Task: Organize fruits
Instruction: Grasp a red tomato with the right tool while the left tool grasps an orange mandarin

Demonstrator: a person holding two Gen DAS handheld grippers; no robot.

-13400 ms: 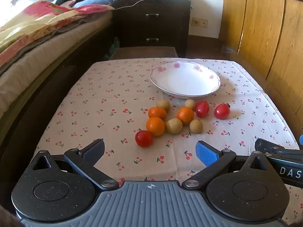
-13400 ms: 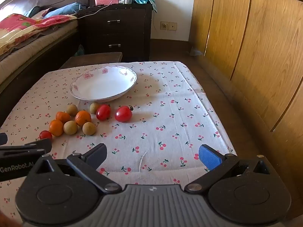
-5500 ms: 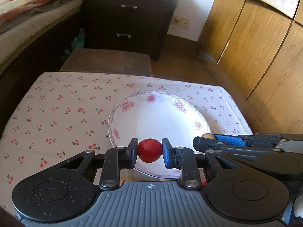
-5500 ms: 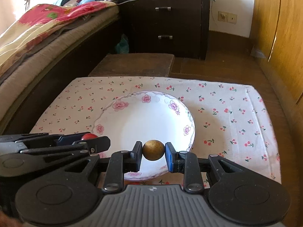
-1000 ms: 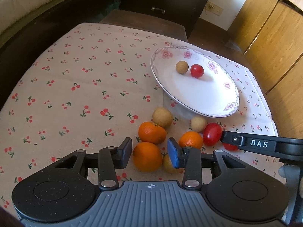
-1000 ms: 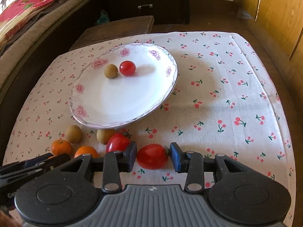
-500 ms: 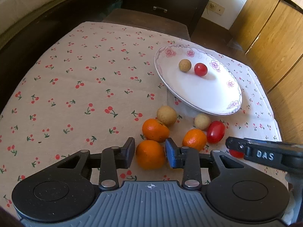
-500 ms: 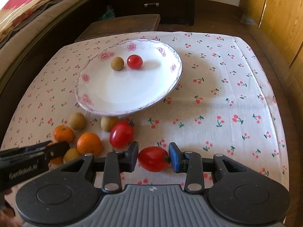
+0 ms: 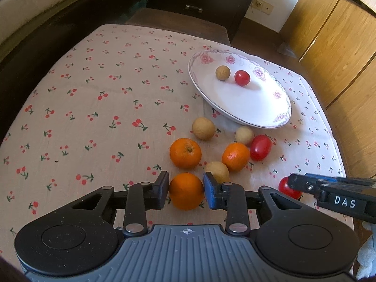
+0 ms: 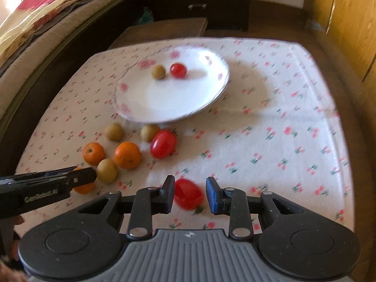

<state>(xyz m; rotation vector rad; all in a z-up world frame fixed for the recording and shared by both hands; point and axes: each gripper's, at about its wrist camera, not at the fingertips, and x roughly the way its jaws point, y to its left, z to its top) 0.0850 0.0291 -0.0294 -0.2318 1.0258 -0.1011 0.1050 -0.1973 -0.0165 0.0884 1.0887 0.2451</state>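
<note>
Pickup step: left gripper closing, clamped on near orange; right gripper clamped on tomato. Next: carrying both far to plate.

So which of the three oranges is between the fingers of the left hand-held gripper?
The nearest orange, sitting between the closing pads of the left hand-held gripper. The other two oranges lie free on the tablecloth, farther toward the plate.

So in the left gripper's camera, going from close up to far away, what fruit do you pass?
Orange in the jaws → orange behind it → tan fruit by the plate → tan fruit on the plate.
</note>
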